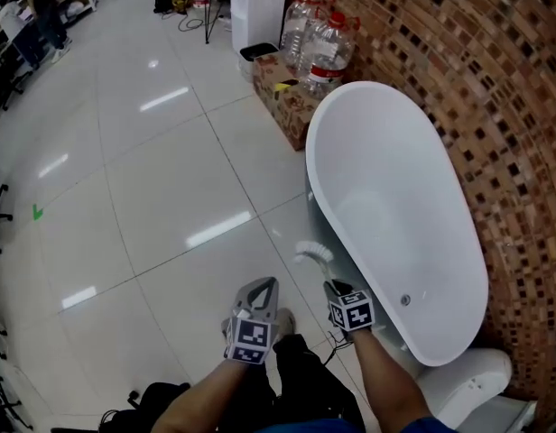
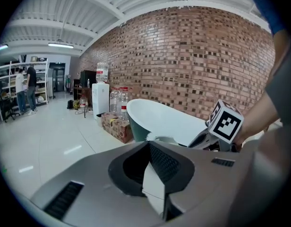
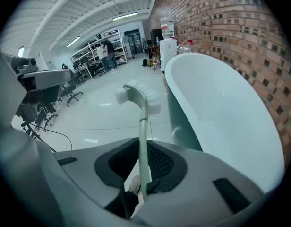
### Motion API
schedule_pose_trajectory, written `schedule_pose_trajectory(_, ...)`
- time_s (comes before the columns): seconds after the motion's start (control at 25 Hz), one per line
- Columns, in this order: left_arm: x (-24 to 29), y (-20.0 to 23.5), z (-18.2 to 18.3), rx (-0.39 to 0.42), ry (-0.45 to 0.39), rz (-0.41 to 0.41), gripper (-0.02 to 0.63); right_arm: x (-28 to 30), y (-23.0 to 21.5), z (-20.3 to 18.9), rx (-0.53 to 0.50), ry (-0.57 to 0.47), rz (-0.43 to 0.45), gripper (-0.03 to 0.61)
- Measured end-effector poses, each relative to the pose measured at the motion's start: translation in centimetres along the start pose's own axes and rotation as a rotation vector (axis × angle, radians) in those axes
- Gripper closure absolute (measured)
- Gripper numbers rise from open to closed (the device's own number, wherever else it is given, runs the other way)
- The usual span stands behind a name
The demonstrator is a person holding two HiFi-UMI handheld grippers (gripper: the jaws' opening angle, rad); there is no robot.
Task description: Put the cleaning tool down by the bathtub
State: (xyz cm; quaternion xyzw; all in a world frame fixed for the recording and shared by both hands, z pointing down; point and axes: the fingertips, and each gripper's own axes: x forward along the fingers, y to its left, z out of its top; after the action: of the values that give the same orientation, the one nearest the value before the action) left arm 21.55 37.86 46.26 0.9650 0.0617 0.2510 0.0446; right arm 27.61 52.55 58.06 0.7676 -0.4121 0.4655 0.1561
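Observation:
A white freestanding bathtub [image 1: 307, 156] stands along the mosaic wall on the right, and also shows in the left gripper view [image 2: 155, 119] and the right gripper view [image 3: 216, 103]. The cleaning tool is a pale long-handled brush [image 1: 312, 254] with white bristles. My right gripper [image 1: 337, 291] is shut on its handle [image 3: 142, 141], and the brush head [image 3: 138, 96] sticks out ahead, close to the tub's outer side above the floor. My left gripper [image 1: 260, 289] hangs to the left of it. Its jaws [image 2: 152, 174] are together with nothing between them.
A cardboard box [image 1: 291, 102], large water bottles [image 1: 323, 43] and a white dispenser [image 1: 257, 7] stand beyond the tub's far end. A white toilet [image 1: 477, 382] sits at the bottom right. Glossy floor tiles [image 1: 170, 188] spread left. People [image 1: 30, 12] stand by shelves far off.

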Motion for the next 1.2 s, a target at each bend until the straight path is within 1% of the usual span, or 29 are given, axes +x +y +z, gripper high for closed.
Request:
schedule_pose_trajectory(0.04, 1.1, -0.1, -1.1, -0.01, 0.005, -0.006, 0.615, 1.3, -1.0, -0.5, 0.006, 0.007, -0.002, 0.511)
schedule_pose_trajectory(0.16, 4.4, 0.4, -4.6, -0.006, 0.022, -0.024, 0.615, 5.8, -3.0, -1.9, 0.028, 0.011, -0.006, 0.511)
schedule_pose_trajectory(0.28, 8.1, 1.1, -8.4, -0.033, 0.019, -0.026, 0.615, 11.0, -4.3, -4.3, 0.027, 0.033, -0.005, 0.512)
schedule_pose_trajectory(0.36, 10.8, 1.6, -11.1, -0.048, 0.013, -0.029, 0.615, 14.7, -5.1, -6.1, 0.053, 0.045, -0.002, 0.512)
schedule_pose_trajectory(0.48, 14.3, 2.8, -15.1, -0.041, 0.024, -0.04, 0.615, 20.3, -6.0, -9.0, 0.102, 0.064, -0.012, 0.512)
schedule_pose_trajectory(0.56, 16.3, 4.0, -17.6, -0.037, 0.033, -0.031, 0.615, 24.2, -6.7, -10.9, 0.128, 0.084, -0.019, 0.512)
schedule_pose_trajectory(0.72, 19.8, 5.8, -21.5, -0.053, 0.032, -0.019, 0.615, 30.6, -8.9, -13.7, 0.187, 0.103, -0.051, 0.512)
schedule_pose_trajectory(0.92, 21.9, 6.3, -25.9, -0.086, 0.049, -0.036, 0.615, 36.1, -10.9, -15.8, 0.15, 0.121, -0.064, 0.512)
schedule_pose_trajectory(1.08, 23.3, 6.6, -28.1, -0.099, 0.052, -0.041, 0.615, 39.5, -13.2, -16.8, 0.117, 0.14, -0.082, 0.511)
schedule_pose_trajectory(1.2, 24.2, 6.5, -29.7, -0.108, 0.065, -0.044, 0.615, 41.1, -14.8, -17.3, 0.087, 0.148, -0.114, 0.5)
